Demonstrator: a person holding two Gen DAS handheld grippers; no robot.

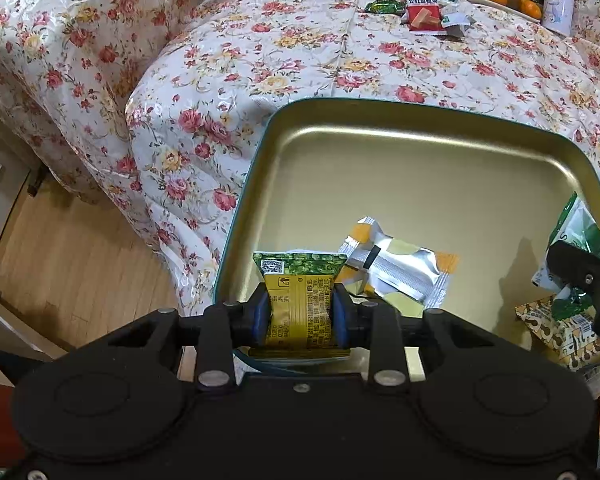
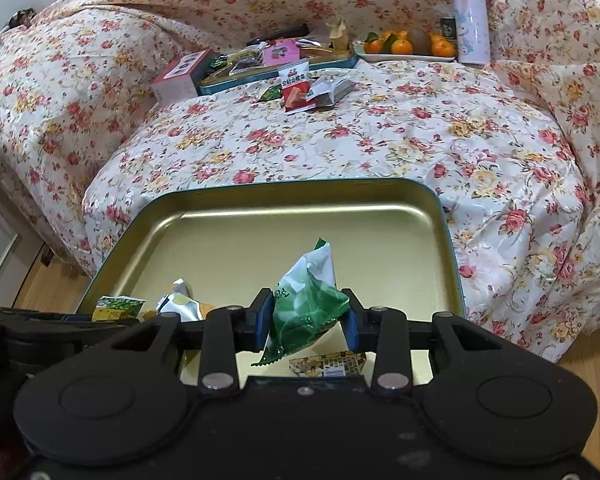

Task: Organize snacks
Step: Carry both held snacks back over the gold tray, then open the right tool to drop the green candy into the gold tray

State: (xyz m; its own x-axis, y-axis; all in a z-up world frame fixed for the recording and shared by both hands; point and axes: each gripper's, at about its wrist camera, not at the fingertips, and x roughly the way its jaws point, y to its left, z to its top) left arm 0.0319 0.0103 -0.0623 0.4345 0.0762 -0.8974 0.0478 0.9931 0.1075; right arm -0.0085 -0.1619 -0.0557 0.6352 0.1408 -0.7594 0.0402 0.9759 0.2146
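Gold tin tray, 2 snacks gripped over it

Floral-covered sofa [image 2: 380, 140] carried the gold tray [image 1: 420, 160], w/ a silver-orange packet [image 1: 396, 272] and a brown patterned pack [image 2: 328, 362] lying inside. Left gripper [image 1: 300, 312] pinched a yellow-green packet [image 1: 300, 300] upright at the near rim, long axis vertical. Right gripper [image 2: 306, 320] clamped a green-white pouch [image 2: 308, 300], tilted, tip up, above the tray.

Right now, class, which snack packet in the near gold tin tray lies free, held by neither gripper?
The silver foil packet with orange corners, lying loose on the gold tin tray; the yellow-green packet and green-white packet are clamped.
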